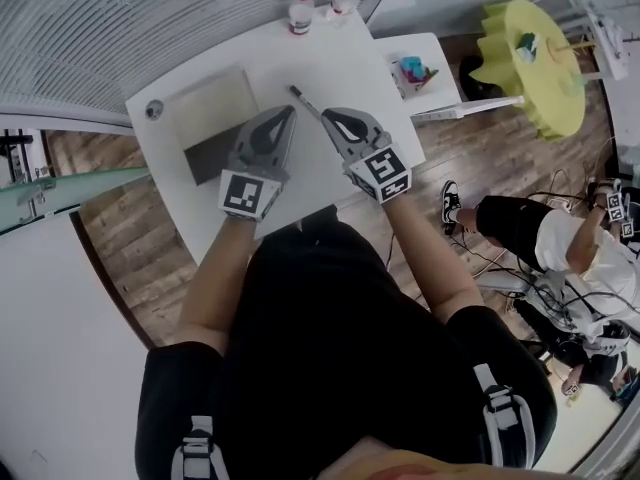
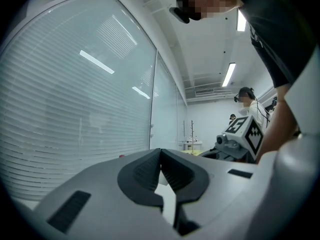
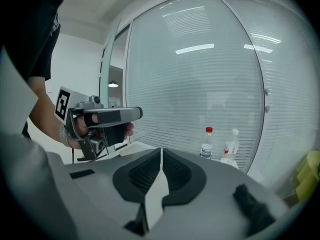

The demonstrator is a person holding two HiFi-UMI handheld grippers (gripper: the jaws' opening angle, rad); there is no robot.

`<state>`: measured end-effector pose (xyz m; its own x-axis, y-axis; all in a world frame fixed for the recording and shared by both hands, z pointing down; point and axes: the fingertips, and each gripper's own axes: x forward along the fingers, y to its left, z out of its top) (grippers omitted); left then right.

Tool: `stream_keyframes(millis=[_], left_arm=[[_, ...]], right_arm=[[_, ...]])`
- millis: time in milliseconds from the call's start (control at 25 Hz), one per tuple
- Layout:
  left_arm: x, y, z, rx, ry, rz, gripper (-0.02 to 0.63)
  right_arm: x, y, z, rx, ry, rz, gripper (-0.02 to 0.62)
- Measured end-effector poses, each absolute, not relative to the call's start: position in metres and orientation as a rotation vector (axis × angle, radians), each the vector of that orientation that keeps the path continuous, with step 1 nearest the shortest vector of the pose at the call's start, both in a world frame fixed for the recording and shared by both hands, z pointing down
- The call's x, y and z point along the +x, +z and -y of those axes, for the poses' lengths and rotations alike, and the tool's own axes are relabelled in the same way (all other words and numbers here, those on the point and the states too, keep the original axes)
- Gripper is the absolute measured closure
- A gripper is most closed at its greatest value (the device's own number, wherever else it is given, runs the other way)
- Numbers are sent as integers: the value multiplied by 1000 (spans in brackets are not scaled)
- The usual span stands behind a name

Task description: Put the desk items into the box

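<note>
Biggest worry from where I'm standing: that thin pen-like stick (image 1: 299, 95) is lying flat on the white worktop (image 1: 350, 73). A claw coming down on it a bit off-centre is probably going to roll it or flick it away toward the bottles (image 1: 300, 10) at the far edge. It's also so low that the tips could be scraping the worktop instead of getting under it.

Right now nothing is being held. The left claw (image 1: 290, 114) is pinched fully together with nothing in it. The right claw (image 1: 326, 116) is the same, tips meeting and empty. So whichever one goes for it is needing to spread first, and forgetting that just shoves the thing along.

The stick itself is looking dark, slim and hard. It's sitting just beyond the right claw's tips, angled, with the flat beige-and-dark box (image 1: 214, 118) near it on the left. Can't tell exactly what it is.
</note>
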<state>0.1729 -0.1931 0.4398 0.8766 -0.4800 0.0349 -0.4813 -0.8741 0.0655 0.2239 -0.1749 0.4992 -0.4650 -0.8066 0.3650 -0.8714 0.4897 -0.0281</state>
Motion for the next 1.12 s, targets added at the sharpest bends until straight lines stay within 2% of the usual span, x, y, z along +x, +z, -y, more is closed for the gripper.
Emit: stream_keyframes(millis=[600,840,1120], left_arm=[[197,486,236,2931,-36,848,594],[201,507,241,2935,5,862,594],[199,526,242,2920,43,892,592]], right_arm=[[239,615,218,1337,410,2376,570],[238,671,228,1271,484,2299,504],[241,718,235,1243,540,2208,479]])
